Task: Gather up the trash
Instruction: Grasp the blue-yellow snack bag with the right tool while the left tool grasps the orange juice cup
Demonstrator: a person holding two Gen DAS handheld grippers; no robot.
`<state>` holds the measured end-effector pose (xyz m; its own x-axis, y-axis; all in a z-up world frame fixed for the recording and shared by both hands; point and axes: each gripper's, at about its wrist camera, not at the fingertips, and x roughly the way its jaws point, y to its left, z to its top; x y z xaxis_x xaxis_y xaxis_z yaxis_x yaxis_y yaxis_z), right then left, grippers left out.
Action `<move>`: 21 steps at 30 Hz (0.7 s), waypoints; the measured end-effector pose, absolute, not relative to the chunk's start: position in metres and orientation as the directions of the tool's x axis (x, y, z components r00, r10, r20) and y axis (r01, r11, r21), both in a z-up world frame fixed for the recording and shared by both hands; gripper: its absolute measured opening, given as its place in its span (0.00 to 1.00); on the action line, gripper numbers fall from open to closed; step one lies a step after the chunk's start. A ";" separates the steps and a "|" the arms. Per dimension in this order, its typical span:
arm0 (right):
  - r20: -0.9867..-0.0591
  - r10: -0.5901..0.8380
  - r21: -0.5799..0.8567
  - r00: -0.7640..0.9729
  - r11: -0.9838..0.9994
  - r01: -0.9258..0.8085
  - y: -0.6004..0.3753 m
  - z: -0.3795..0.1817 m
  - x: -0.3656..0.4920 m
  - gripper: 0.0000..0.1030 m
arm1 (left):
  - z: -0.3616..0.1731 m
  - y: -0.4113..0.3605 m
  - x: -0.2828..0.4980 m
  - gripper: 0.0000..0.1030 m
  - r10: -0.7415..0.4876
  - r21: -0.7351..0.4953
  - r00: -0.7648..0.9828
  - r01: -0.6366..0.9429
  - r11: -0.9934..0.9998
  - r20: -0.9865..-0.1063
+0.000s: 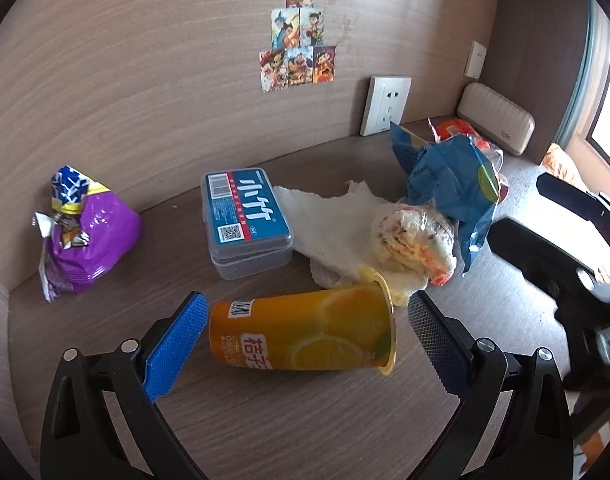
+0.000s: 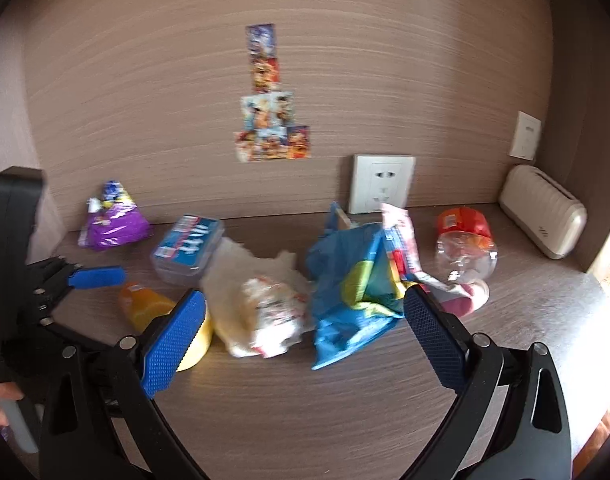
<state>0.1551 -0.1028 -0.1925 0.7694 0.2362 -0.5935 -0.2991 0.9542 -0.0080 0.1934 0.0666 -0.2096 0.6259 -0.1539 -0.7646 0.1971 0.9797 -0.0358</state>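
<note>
glossy orange cup (image 1: 305, 328) on its side, woodgrain desk (image 1: 305, 420), crumpled tissue (image 1: 333, 220)

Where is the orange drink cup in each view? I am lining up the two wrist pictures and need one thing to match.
Left wrist view: the orange drink cup lies on its side low in the centre, between the open fingers of the left hand-held gripper.
Right wrist view: the cup is at lower left, partly behind a blue pad.
Shared landmark: the white wall socket.
</note>
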 end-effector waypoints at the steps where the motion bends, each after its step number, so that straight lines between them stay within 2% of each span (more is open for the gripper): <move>1: -0.596 0.233 -0.004 0.769 0.956 -0.293 -0.105 -0.195 0.160 0.96 | -0.211 0.066 0.195 0.95 -0.155 -0.034 0.624 0.200 0.979 -0.766; 6: -0.615 0.171 -0.017 0.770 0.973 -0.229 -0.112 -0.206 0.179 0.96 | -0.224 0.064 0.201 0.95 -0.164 -0.040 0.590 0.217 0.975 -0.791; 7: -0.621 0.166 -0.013 0.766 0.975 -0.222 -0.113 -0.208 0.183 0.96 | -0.226 0.064 0.202 0.93 -0.162 -0.041 0.583 0.215 0.976 -0.796; 8: -0.632 0.171 -0.002 0.756 0.975 -0.222 -0.114 -0.212 0.188 0.95 | -0.228 0.064 0.204 0.88 -0.166 -0.046 0.575 0.218 0.975 -0.801; 9: -0.637 0.165 -0.001 0.753 0.976 -0.216 -0.115 -0.214 0.190 0.84 | -0.230 0.063 0.205 0.84 -0.171 -0.049 0.570 0.223 0.974 -0.804; 11: -0.657 0.160 -0.006 0.736 0.976 -0.218 -0.114 -0.220 0.196 0.60 | -0.232 0.063 0.205 0.84 -0.161 -0.039 0.574 0.220 0.975 -0.803; 14: -0.665 0.154 -0.012 0.731 0.976 -0.216 -0.114 -0.224 0.198 0.55 | -0.232 0.061 0.207 0.84 -0.164 -0.035 0.575 0.228 0.973 -0.802; 16: -0.675 0.151 -0.019 0.722 0.975 -0.221 -0.114 -0.225 0.199 0.37 | -0.232 0.061 0.207 0.84 -0.166 -0.038 0.580 0.227 0.973 -0.798; 17: -0.678 0.153 -0.021 0.719 0.974 -0.227 -0.114 -0.226 0.200 0.32 | -0.232 0.062 0.207 0.84 -0.167 -0.043 0.582 0.221 0.974 -0.796; 21: -0.660 0.175 -0.006 0.731 0.971 -0.239 -0.118 -0.221 0.195 0.19 | -0.225 0.064 0.204 0.84 -0.173 -0.057 0.595 0.209 0.976 -0.785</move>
<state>0.1945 -0.1183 -0.2211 0.7308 0.1755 -0.6596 -0.2387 0.9711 -0.0061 0.2039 0.0638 -0.2250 0.5951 -0.1735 -0.7847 0.2094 0.9762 -0.0570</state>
